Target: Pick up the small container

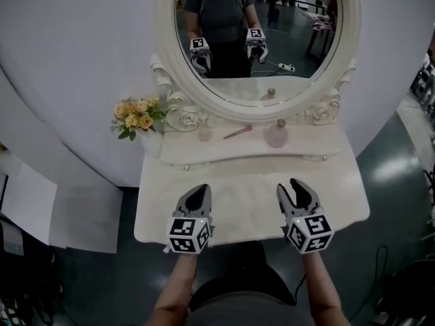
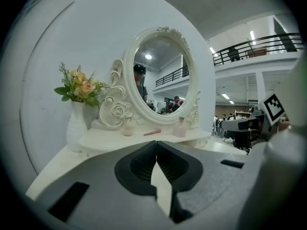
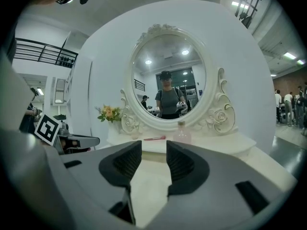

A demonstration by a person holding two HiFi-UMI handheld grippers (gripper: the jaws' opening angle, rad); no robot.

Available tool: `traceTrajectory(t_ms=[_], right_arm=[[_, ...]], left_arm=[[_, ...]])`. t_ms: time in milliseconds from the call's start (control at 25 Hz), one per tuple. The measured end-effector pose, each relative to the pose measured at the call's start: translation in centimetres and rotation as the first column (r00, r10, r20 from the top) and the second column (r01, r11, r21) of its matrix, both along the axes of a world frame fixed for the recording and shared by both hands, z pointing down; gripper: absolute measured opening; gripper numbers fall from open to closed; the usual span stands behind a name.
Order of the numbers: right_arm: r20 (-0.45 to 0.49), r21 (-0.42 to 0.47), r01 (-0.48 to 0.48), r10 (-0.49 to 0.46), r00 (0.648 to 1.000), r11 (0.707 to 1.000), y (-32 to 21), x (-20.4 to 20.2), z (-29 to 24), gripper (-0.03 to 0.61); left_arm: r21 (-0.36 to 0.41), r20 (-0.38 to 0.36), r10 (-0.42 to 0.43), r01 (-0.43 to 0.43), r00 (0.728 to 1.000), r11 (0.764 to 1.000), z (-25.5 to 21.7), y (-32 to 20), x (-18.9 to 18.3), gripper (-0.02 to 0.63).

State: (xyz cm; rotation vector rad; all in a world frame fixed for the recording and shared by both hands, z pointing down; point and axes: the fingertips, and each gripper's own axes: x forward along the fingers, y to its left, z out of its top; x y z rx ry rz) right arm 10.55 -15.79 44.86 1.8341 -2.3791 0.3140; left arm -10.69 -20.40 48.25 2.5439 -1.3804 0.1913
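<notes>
Head view: the small container (image 1: 204,134) stands untouched on the raised shelf (image 1: 312,146), well beyond the left gripper (image 1: 199,193) and right gripper (image 1: 290,187). Left gripper view: jaws closed together, empty. Right gripper view: jaws partly apart, nothing between them. By my judgement the whole reach and grasp remain.

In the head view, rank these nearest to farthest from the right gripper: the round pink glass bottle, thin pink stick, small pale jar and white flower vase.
From the right gripper:
1. Round pink glass bottle, shelf's right.
2. Thin pink stick, shelf middle.
3. Small pale jar, left of stick.
4. White flower vase, far left.
</notes>
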Motion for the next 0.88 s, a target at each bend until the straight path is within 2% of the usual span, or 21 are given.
traceTrajectory(t_ms=[880], right_arm=[[-0.034,-0.030,0.045,-0.046,0.998,0.999,-13.5,4.9,0.7,0.228]], left_arm=[[-0.043,-0.006,-0.073,0.072,0.997,0.996,1.0,-8.9,2.8,0.008]])
